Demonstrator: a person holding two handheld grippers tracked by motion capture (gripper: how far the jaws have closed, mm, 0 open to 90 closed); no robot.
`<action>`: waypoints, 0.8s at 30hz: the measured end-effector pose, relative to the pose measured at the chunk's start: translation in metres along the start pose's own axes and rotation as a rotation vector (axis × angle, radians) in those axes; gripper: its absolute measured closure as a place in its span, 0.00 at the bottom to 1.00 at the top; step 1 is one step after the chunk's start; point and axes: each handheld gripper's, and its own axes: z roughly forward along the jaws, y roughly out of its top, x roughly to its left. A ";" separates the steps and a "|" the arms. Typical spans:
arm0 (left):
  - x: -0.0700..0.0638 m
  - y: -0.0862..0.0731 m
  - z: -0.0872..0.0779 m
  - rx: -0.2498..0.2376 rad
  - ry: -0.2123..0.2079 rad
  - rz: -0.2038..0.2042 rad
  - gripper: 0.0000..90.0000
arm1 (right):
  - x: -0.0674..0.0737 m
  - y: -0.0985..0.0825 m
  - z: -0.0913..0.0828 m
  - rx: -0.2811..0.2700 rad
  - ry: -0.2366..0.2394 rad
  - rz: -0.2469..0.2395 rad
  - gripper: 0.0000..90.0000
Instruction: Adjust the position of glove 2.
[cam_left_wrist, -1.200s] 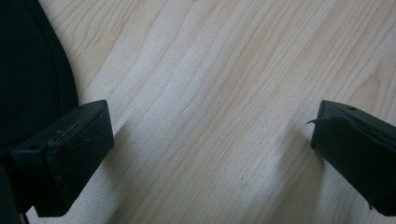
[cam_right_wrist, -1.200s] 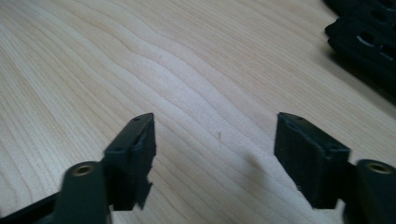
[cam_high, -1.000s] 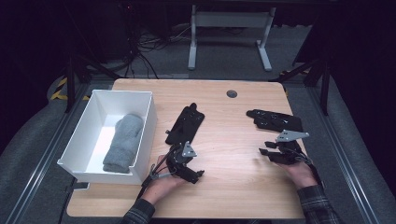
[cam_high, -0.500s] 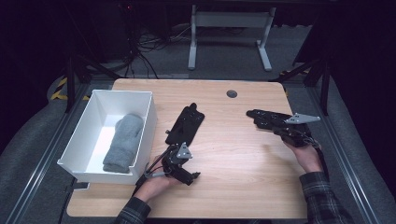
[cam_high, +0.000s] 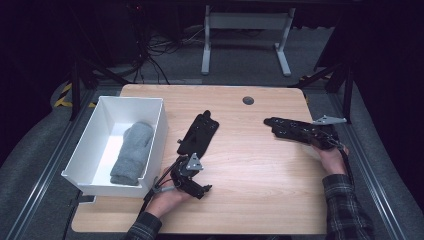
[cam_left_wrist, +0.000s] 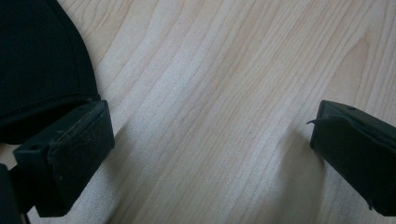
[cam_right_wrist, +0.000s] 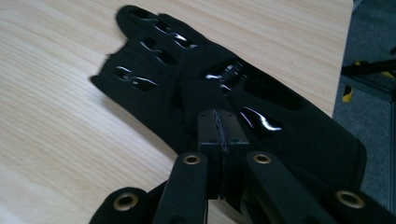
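High view: right gripper (cam_high: 320, 140) has travelled from the table's (cam_high: 260, 170) near edge to the right glove (cam_high: 295, 131) at 3 o'clock, jaws clenched, apparently pinching its cuff; ready to lift. Left gripper (cam_high: 192, 182) rests released beside the centre glove (cam_high: 199, 132). Bin (cam_high: 150, 145) at 9 o'clock; dark room beyond.

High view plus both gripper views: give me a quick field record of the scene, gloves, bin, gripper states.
surface: wooden table
right gripper: jaws shut, over the cuff end of the right black glove; whether fabric is pinched, cannot tell
right glove position: near the table's right edge
left gripper: open, bare wood between jaws
left black glove: flat mid-table, beside the bin, corner by one left jaw
white bin: at the table's left edge
bin contents: grey mitten
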 end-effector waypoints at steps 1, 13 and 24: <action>0.000 0.000 0.000 -0.002 0.000 0.001 0.00 | -0.002 -0.001 0.002 0.008 -0.017 0.000 1.00; 0.000 0.000 0.000 -0.002 0.000 0.001 0.00 | 0.002 -0.012 0.008 0.085 0.015 -0.023 1.00; 0.000 0.000 0.000 -0.003 0.001 0.000 0.00 | 0.035 -0.013 -0.004 0.119 0.099 -0.108 1.00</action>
